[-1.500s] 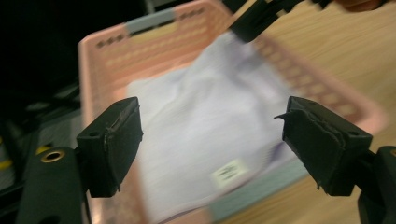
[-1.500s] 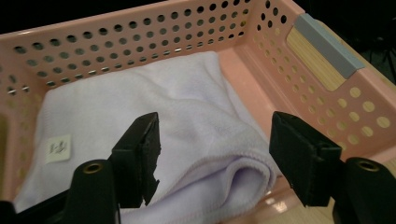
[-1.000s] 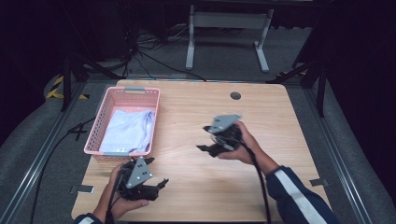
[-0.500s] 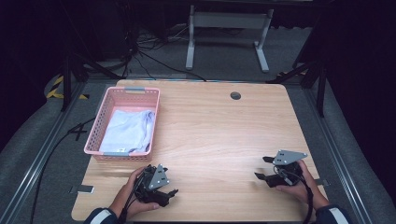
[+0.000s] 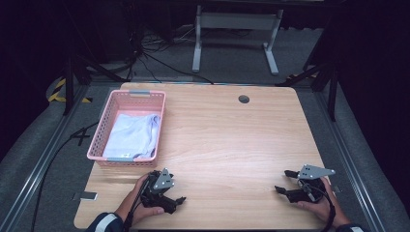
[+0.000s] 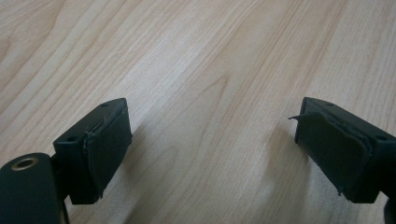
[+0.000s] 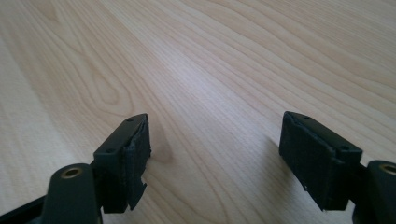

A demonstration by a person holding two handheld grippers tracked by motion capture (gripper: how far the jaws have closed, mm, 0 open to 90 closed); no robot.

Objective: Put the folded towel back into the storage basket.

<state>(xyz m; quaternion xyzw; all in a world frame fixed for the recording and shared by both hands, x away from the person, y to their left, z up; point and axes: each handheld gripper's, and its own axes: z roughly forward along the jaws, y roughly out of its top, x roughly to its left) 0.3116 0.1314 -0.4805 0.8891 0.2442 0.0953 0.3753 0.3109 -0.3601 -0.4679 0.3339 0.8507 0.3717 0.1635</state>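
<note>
High view, left to right: the pale blue folded cloth (image 5: 131, 134) lies inside the pink plastic basket (image 5: 99, 139), so stowing looks done. Left hand-held gripper (image 5: 178, 202) and right hand-held gripper (image 5: 283, 181) rest low on the light wooden bench (image 5: 232, 140), jaws just widened, empty.
</note>
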